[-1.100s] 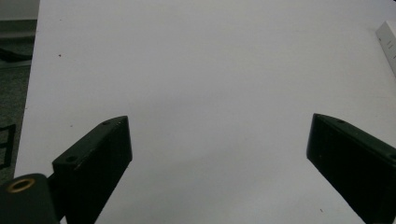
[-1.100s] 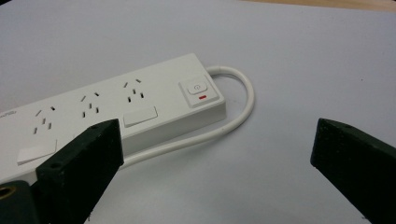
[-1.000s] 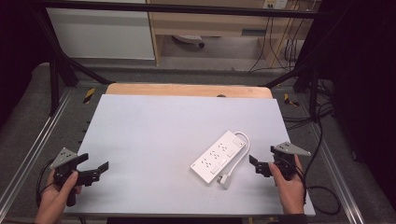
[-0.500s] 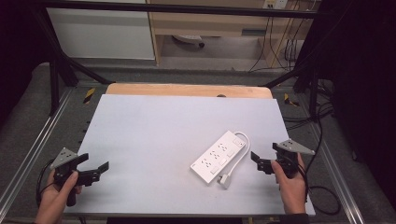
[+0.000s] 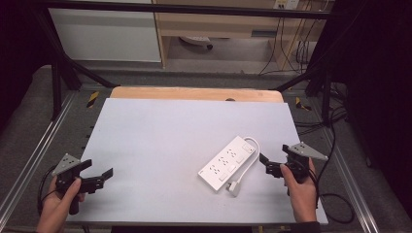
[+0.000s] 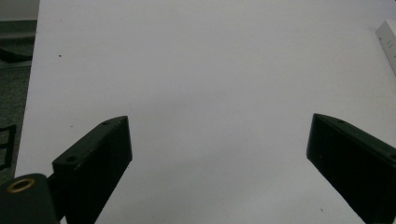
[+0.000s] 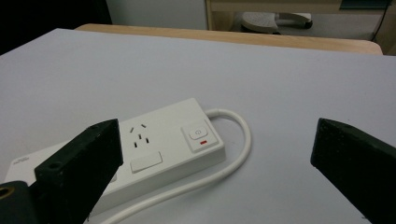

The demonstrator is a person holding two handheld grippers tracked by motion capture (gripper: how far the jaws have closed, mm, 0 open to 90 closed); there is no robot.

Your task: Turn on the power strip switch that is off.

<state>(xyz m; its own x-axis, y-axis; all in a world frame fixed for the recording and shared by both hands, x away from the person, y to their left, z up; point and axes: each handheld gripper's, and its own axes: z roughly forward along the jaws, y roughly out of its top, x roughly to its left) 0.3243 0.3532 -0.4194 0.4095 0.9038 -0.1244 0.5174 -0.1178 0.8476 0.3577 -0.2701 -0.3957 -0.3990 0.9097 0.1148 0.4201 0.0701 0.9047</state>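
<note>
Approach step. Power strip (image 5: 227, 163) lies flat on bench (image 5: 160, 131), right of centre, its cord (image 5: 247, 167) looped beside it. Right tool (image 5: 270, 166) just beside it, jaws wide, empty. Left tool (image 5: 99, 179) well apart, wide, empty. Next: advance right tool, straddle strip body

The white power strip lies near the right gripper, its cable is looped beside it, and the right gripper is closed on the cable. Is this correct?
Not quite. The right gripper is open and holds nothing, as the right gripper view shows. The power strip and looped cable are as you say.
</note>
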